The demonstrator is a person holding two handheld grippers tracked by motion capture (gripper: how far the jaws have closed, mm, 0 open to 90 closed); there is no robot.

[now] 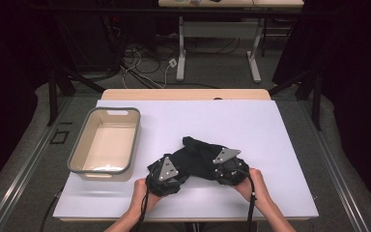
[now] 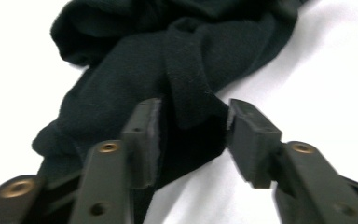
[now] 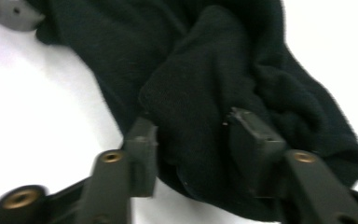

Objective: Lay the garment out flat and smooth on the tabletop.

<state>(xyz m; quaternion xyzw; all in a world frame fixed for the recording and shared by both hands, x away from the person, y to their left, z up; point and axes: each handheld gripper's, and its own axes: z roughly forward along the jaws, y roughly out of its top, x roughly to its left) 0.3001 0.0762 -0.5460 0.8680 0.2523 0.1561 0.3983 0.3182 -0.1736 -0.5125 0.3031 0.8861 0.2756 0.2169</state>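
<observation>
The black cloth [image 1: 199, 157] lies bunched on the white table cover [image 1: 251, 125], near the front edge and a little right of centre. Its long axis runs across the table between the two hands, with a narrower end poking away from the person toward the far left. Whether it is a sock, a sleeve or something else I cannot tell — the folds hide its outline.

The left gripper [image 2: 193, 123] has a fold of the cloth between its jaws, both pads pressing the fabric. The right gripper [image 3: 191, 135] likewise clamps a thick bunched fold (its pads sink into the knit). In the high view both gripper bodies and their grey plates cover the cloth's near ends, and the person's forearms are cut off at the bottom.

The grey-rimmed beige tub [image 1: 107, 140] stands well apart to the left, near the cover's left edge. Bare cover stretches behind the cloth and to the right.
</observation>
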